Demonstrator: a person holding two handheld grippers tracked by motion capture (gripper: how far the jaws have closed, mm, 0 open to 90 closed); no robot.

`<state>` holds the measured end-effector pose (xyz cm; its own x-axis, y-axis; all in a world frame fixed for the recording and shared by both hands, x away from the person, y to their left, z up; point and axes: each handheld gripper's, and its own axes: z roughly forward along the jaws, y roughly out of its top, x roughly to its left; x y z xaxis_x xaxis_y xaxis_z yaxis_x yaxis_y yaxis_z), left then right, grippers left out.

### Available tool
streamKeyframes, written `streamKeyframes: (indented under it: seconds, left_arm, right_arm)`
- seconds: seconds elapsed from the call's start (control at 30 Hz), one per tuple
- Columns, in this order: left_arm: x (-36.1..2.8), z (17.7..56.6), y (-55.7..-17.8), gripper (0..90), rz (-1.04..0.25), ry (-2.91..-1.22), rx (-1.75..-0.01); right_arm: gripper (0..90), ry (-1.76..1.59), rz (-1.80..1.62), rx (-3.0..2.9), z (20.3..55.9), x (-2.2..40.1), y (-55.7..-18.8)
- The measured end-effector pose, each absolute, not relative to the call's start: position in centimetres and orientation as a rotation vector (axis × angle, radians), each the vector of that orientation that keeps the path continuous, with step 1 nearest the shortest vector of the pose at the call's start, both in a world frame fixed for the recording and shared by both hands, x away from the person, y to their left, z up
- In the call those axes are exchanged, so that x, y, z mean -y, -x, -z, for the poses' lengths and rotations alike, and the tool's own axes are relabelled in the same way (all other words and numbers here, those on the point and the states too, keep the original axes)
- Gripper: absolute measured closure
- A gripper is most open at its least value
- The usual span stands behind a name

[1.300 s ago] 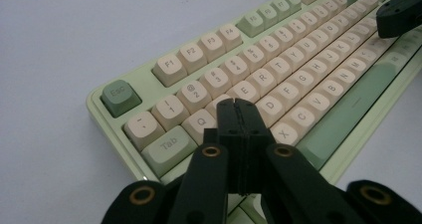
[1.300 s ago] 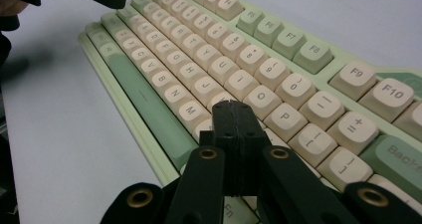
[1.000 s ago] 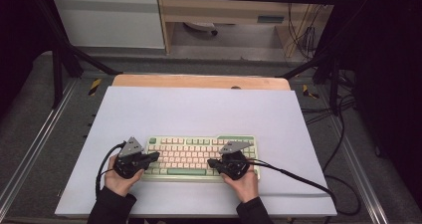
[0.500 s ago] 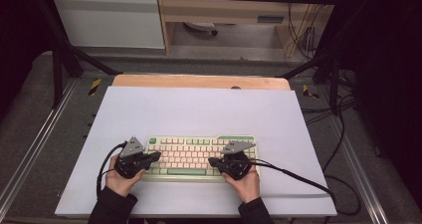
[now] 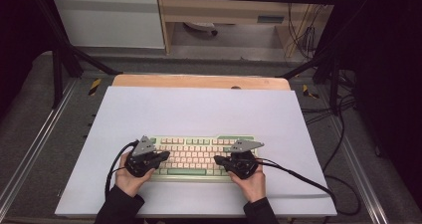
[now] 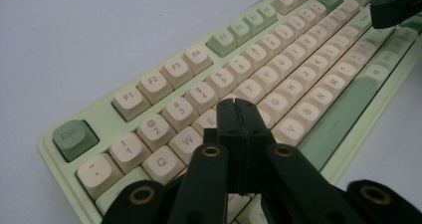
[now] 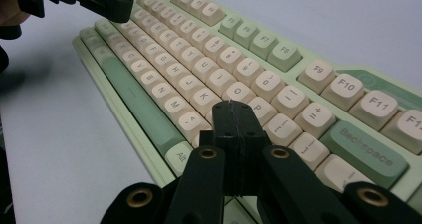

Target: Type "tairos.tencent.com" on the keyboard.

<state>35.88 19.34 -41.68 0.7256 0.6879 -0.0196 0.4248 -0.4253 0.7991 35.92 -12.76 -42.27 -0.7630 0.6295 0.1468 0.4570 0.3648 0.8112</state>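
A pale green keyboard [image 5: 196, 154] with cream keys lies near the front of the white table top [image 5: 199, 109]. My left gripper [image 5: 160, 157] is over the keyboard's left end, jaws shut with nothing between them. In the left gripper view its tip [image 6: 235, 104] hovers over the E and R keys of the keyboard [image 6: 278, 69]. My right gripper [image 5: 221, 161] is over the right part, also shut and empty. Its tip [image 7: 232, 106] sits above the keys near L and P on the keyboard [image 7: 199, 50]. Whether either tip touches a key I cannot tell.
A wooden strip [image 5: 199, 81] edges the far side of the table. Black cables [image 5: 298, 176] trail from the grippers across the front. Metal frame rails [image 5: 30, 144] run along both sides. More cables [image 5: 343, 134] lie on the floor at the right.
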Motion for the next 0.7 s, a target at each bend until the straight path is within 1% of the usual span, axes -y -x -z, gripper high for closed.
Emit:
streamKeyframes:
  seconds: [0.7]
  left_arm:
    - [-15.5, 41.8, -37.8, 90.0, -0.387, -2.119, -0.833]
  right_arm:
    - [90.0, -0.994, -1.369, -2.407, 41.9, 14.0, -35.6]
